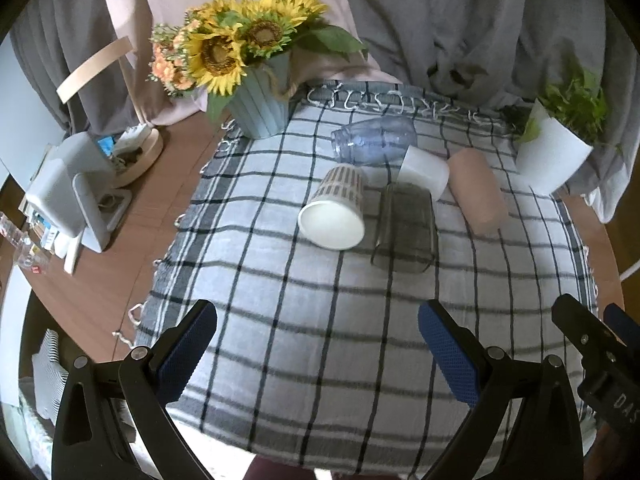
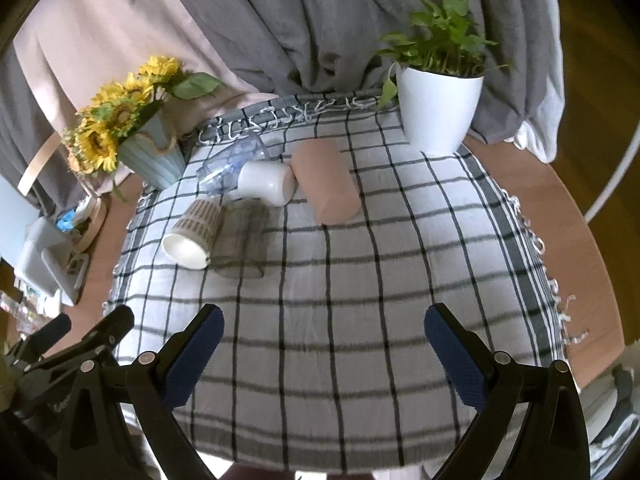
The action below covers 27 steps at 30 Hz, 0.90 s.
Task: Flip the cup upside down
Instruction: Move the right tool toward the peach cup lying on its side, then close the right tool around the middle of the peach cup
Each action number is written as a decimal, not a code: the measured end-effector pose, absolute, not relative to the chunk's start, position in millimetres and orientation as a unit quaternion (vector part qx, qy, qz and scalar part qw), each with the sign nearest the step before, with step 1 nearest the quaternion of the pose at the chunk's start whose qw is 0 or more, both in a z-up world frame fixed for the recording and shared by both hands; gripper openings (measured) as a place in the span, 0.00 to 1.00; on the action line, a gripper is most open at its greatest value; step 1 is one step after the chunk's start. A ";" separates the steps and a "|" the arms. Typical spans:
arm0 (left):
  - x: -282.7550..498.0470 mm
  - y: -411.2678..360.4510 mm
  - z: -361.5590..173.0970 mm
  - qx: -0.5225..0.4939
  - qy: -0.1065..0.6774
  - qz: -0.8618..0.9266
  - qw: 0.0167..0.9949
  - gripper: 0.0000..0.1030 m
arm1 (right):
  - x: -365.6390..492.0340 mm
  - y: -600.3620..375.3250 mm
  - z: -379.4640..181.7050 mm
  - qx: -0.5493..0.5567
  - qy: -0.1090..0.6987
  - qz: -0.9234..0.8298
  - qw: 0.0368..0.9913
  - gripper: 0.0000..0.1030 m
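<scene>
A white cloth with a dark grey check (image 1: 320, 340) carries a white cup with brown dashes (image 1: 334, 208), a plain pink cup (image 2: 326, 186), a smoky grey glass (image 1: 404, 228) and a pale blue clear tumbler (image 1: 374, 140).

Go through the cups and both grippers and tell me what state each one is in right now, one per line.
Patterned cup: on its side, mouth toward the camera.
Dark glass: on its side.
White cup: on its side.
Pink cup: on its side.
Blue clear cup: on its side.
Left gripper: open, empty.
Right gripper: open, empty.
</scene>
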<state>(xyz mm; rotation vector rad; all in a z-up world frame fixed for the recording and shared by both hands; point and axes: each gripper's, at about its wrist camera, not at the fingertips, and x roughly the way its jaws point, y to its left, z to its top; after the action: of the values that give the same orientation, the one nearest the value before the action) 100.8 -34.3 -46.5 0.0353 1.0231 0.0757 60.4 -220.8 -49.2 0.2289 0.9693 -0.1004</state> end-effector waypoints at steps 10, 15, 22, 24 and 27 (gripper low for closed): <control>159.7 -51.9 -55.5 0.012 0.491 0.064 0.869 1.00 | 136.3 -237.6 -59.5 0.077 0.487 -0.026 0.870 0.98; 191.7 -59.2 -66.3 0.012 0.503 0.068 0.861 1.00 | 172.5 -241.5 -69.8 0.066 0.506 -0.010 0.860 0.98; 224.7 -66.2 -76.5 0.016 0.513 0.081 0.854 1.00 | 223.1 -249.1 -98.4 0.071 0.558 0.010 0.827 0.97; 232.6 -70.1 -79.6 0.025 0.517 0.082 0.852 1.00 | 237.0 -250.3 -105.8 0.071 0.567 0.008 0.820 0.96; 244.3 -77.0 -84.5 0.043 0.520 0.086 0.849 1.00 | 256.8 -249.6 -116.1 0.065 0.579 0.021 0.812 0.95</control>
<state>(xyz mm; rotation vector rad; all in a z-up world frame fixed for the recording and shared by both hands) 244.3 -77.0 -84.5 0.0900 1.0960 0.1802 256.8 -249.6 -116.1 0.1393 1.2370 0.0452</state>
